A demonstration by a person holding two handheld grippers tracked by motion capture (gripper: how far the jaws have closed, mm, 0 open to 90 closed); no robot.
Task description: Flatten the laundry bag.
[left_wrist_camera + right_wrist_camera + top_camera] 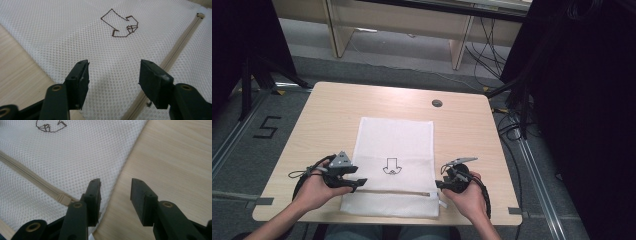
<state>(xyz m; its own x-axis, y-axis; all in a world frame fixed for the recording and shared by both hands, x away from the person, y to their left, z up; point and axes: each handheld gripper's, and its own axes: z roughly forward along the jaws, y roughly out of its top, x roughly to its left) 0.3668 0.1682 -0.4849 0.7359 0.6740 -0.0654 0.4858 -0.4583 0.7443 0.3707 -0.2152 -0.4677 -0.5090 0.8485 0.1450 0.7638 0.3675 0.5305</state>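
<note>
One white mesh bag (394, 165) lies flat on the desk (312, 125), its zipper (397, 192) along the near edge. Left tongs (357, 183) stand wide over its left edge, right tongs (440, 184) wide at its right edge; neither holds anything.

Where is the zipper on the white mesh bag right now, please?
In the high view, the zipper runs across the near part of the white mesh bag, below the arrow drawing, between the left claw and right claw.
</note>
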